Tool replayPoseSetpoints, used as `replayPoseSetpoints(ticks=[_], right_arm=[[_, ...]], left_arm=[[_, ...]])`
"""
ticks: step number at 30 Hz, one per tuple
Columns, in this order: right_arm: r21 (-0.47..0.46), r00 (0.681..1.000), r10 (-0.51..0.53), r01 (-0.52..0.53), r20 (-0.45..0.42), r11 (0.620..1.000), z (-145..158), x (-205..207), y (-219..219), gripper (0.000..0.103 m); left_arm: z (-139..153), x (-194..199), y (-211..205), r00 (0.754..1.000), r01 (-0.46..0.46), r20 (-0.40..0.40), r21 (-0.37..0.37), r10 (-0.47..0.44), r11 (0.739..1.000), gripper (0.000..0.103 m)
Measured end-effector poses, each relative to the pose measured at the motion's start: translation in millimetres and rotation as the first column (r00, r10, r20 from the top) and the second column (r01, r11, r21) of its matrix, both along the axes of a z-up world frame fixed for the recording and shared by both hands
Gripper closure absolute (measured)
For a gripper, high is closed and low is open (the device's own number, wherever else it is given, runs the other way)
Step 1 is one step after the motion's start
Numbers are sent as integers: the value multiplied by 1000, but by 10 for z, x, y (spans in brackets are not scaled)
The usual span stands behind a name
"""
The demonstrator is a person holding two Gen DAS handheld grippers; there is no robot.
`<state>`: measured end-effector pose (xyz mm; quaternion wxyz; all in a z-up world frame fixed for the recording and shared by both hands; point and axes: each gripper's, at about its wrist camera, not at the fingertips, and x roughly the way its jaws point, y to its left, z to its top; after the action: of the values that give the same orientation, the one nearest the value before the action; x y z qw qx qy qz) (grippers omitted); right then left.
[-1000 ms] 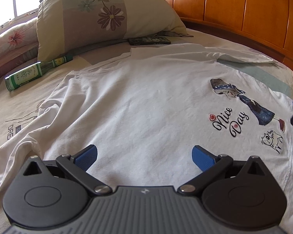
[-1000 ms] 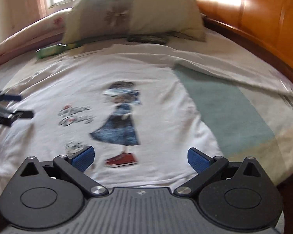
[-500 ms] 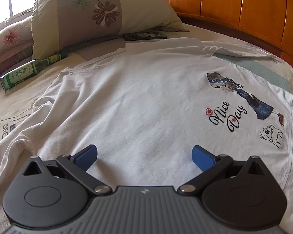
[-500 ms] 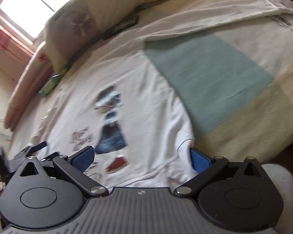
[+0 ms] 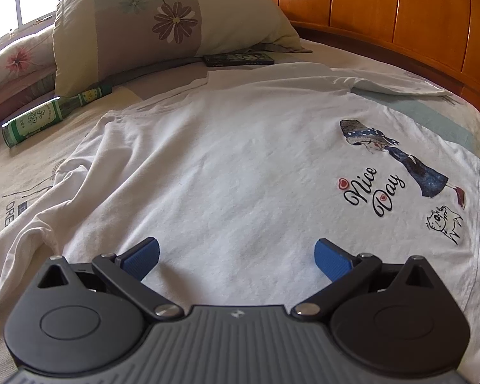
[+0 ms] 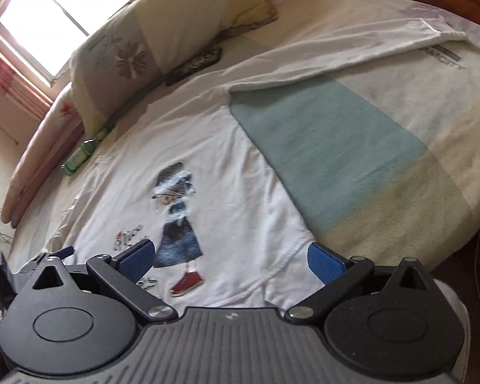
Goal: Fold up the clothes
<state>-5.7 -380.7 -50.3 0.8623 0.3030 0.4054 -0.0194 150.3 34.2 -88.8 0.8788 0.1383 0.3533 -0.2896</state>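
Lying flat, print side up, on the bed (image 5: 64, 134), the white long-sleeved T-shirt (image 5: 240, 166) is unfolded. Left gripper (image 5: 236, 256) hovers over the hem, jaws spread wide, holding nothing. Right gripper (image 6: 230, 259), jaws likewise released, sits at the hem corner (image 6: 291, 249). Judgement: pinch both hem corners through both layers, lift evenly; keep clear of the green bottle (image 5: 51, 115).

A white long-sleeved T-shirt (image 5: 240, 166) printed "Nice Day" lies spread on the bed, the left gripper (image 5: 236, 254) wide open above its hem. At ten o'clock, a green glass bottle (image 5: 52, 115) rests beside a floral pillow (image 5: 163, 28).
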Motion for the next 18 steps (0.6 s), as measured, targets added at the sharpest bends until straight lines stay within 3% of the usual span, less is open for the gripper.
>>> replayPoseSetpoints(ticks=[4, 8, 11, 13, 15, 18], right_arm=[[50, 1000, 14, -13, -21, 999, -170, 1, 36, 0], [75, 994, 106, -107, 17, 991, -43, 16, 202, 0], [-88, 995, 97, -94, 34, 992, 168, 14, 291, 0], [-208, 997, 81, -82, -11, 975, 215, 6, 276, 0], [-325, 997, 60, -74, -53, 943, 261, -1, 260, 0], [-497, 989, 44, -111, -144, 860, 167, -56, 273, 0]], left_arm=[[-12, 7, -3, 1000, 1, -6, 0, -1, 1000, 1], [-13, 5, 0, 1000, 3, -6, 1, -3, 1000, 1], [-10, 0, -4, 1000, 3, -3, 4, -3, 1000, 1], [-6, -8, -9, 1000, 4, 0, 7, -4, 1000, 1], [4, -22, -26, 1000, 8, 7, 12, -8, 1000, 1], [31, -55, -61, 1000, 17, 22, 18, -18, 1000, 1]])
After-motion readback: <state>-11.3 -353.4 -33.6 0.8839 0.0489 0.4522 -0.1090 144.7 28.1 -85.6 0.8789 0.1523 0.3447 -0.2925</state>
